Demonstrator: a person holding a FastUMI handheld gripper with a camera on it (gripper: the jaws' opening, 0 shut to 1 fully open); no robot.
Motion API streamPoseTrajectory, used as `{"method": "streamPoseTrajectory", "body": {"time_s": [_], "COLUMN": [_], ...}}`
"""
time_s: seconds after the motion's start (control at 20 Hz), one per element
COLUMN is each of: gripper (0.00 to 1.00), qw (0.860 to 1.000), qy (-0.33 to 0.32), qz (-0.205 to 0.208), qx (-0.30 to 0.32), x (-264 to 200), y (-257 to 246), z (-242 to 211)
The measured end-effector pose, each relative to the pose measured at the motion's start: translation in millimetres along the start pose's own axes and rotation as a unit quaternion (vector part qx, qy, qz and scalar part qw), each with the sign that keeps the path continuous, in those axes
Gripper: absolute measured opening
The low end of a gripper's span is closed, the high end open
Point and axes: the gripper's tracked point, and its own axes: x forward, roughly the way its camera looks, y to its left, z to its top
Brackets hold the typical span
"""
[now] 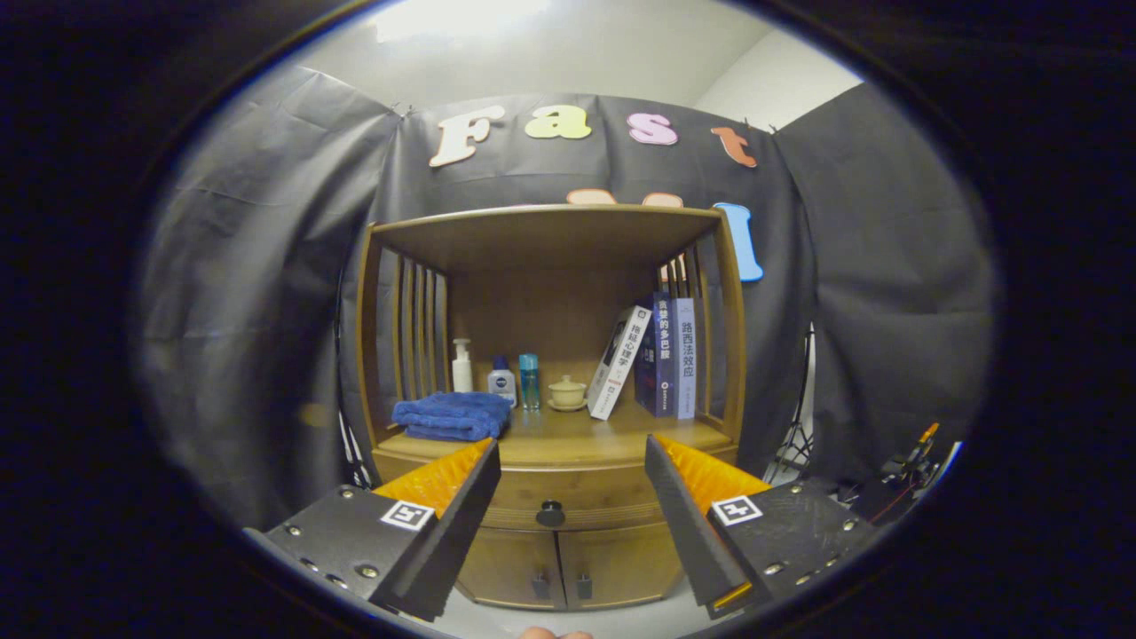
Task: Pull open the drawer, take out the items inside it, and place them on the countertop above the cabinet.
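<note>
Gripper view: the wooden cabinet stands straight ahead of the jaws, which are spread wide and released, holding nothing and touching nothing. The drawer is closed; its front runs crosswise, from one finger to the other, just under the surface. The dark round knob sits at the middle of that front, in line with the gap between the fingers and beyond their tips, apart from both. Below the drawer are two small doors. On the surface rest a folded blue towel, three bottles, a lidded cup and books. The coming move is judged a straight advance onto the knob.
</note>
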Motion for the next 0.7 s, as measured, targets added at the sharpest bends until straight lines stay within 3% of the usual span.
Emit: {"method": "streamPoseTrajectory", "body": {"time_s": [0.45,0.7], "gripper": [0.99,0.99], "qw": [1.0,0.998], "qy": [0.023,0.05], "qz": [-0.007,0.021], "qx": [0.012,0.02], "x": [53,79], "y": [-13,4], "z": [-54,-107]}}
